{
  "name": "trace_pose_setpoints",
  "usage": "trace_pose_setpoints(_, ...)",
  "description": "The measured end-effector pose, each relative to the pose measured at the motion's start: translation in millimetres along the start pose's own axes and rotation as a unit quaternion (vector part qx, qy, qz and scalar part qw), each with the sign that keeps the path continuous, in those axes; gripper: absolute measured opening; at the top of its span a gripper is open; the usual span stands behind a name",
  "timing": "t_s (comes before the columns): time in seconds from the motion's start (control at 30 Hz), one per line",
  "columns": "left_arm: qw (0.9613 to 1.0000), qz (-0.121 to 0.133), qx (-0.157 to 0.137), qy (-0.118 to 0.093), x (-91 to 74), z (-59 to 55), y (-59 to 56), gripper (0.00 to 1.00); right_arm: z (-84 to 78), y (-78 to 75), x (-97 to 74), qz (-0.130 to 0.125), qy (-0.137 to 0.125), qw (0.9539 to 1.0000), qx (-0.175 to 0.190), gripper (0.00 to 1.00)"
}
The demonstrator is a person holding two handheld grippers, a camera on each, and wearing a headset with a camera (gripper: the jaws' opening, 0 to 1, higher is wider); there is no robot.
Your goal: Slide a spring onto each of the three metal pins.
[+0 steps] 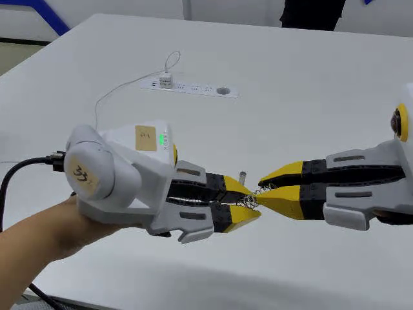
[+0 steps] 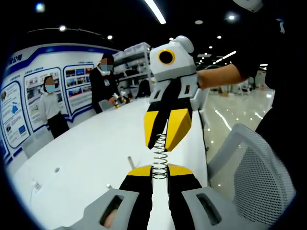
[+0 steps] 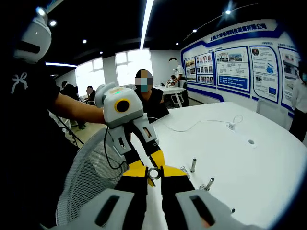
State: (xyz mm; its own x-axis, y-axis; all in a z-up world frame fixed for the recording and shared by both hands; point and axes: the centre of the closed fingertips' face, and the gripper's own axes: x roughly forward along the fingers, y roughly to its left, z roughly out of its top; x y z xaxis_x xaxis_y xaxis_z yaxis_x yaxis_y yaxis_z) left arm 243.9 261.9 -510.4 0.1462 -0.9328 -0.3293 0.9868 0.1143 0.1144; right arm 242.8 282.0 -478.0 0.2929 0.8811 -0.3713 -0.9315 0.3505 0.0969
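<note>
A small coil spring [image 1: 256, 194] is stretched between my two grippers above the white table [image 1: 290, 77]. My left gripper [image 1: 250, 203], held by a hand at the left, is shut on one end. My right gripper [image 1: 261, 187] comes in from the right and is shut on the other end. In the left gripper view the spring [image 2: 160, 155] runs from my left gripper [image 2: 159, 171] up to the right gripper [image 2: 161, 141]. In the right gripper view the spring [image 3: 154, 173] shows end-on. A metal pin [image 1: 242, 177] stands just behind the jaws; two pins [image 3: 193, 165] [image 3: 209, 183] stand upright.
A white power strip [image 1: 190, 87] with a plugged-in charger and thin cable lies at the back of the table. A mesh chair [image 2: 254, 163] stands beside the table edge. Several people stand or sit in the background.
</note>
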Motion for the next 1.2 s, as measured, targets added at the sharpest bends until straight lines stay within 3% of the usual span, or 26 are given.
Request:
trace_pose_setpoints(0.17,0.9999,-0.013,-0.003,-0.006,1.8,1.3,-7.5,0.1,6.1,6.4,2.3,0.012,-0.018,0.9997,0.014,0.1)
trace_pose_setpoints(0.43,0.9999,-0.011,-0.009,-0.005,4.5,-0.2,-8.2,0.1,6.1,5.0,4.8,0.007,-0.011,0.9999,0.006,0.1)
trace_pose_setpoints(0.57,0.9999,-0.001,-0.012,-0.001,4.7,-2.9,-3.5,0.1,5.6,0.4,8.1,-0.012,-0.004,0.9999,0.001,0.1)
trace_pose_setpoints(0.73,0.9993,0.007,-0.033,-0.017,2.1,3.2,3.7,0.12,14.0,-6.7,7.7,-0.032,-0.018,0.9993,0.008,0.1)
trace_pose_setpoints(0.8,0.9993,0.011,-0.034,-0.015,1.7,2.8,6.5,0.16,19.0,-9.3,6.6,-0.033,-0.028,0.9989,0.018,0.09)
trace_pose_setpoints(1.03,0.9993,0.023,-0.029,0.0,-1.3,-5.2,10.8,0.28,23.5,-17.4,2.7,-0.05,-0.029,0.9983,0.01,0.1)
trace_pose_setpoints(1.13,0.9978,0.035,-0.054,-0.018,-5.4,-0.7,16.3,0.35,21.7,-24.5,-1.2,-0.063,-0.024,0.9977,0.005,0.1)
trace_pose_setpoints(1.2,0.9972,0.042,-0.058,-0.019,-8.6,0.4,21.6,0.4,19.7,-31.5,-5.4,-0.071,-0.02,0.9972,0.004,0.1)
